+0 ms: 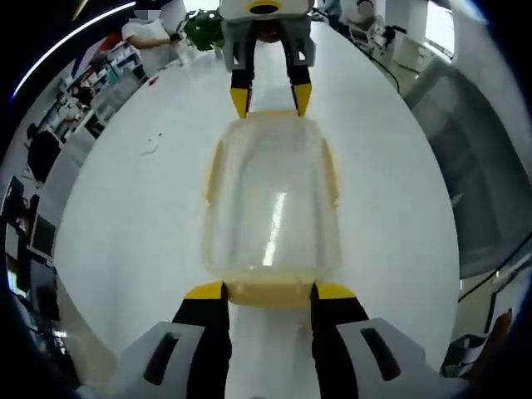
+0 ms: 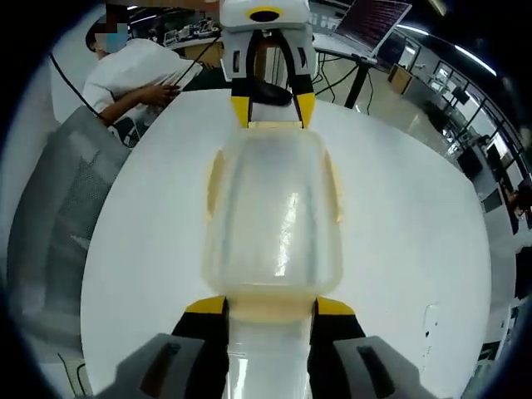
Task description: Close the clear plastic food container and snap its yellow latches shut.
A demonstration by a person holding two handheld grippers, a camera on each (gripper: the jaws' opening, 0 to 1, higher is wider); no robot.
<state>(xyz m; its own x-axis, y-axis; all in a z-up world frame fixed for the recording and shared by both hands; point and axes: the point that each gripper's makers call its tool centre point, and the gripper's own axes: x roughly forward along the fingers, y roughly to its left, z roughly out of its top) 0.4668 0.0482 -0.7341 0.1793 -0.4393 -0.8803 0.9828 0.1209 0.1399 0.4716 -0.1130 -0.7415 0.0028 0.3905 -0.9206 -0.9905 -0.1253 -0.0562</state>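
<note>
A clear plastic food container (image 1: pixel 270 208) (image 2: pixel 274 216) lies lengthwise on the white table between my two grippers, with its lid on. Yellow side latches (image 1: pixel 213 170) (image 2: pixel 214 179) run along its long edges. In the left gripper view my left gripper (image 1: pixel 268 291) has its yellow-tipped jaws against both sides of the near yellow end latch (image 1: pixel 268 293). My right gripper (image 1: pixel 271 101) faces it at the far end. In the right gripper view my right gripper (image 2: pixel 271 306) holds the near end latch (image 2: pixel 271 309) the same way, and my left gripper (image 2: pixel 273 112) sits at the far end.
The white table (image 1: pixel 391 224) (image 2: pixel 399 224) spreads wide on both sides of the container. A person in white (image 2: pixel 137 75) bends over at the table's far edge. Desks, a green plant (image 1: pixel 202 29) and grey chairs (image 2: pixel 58 216) stand beyond the table's rim.
</note>
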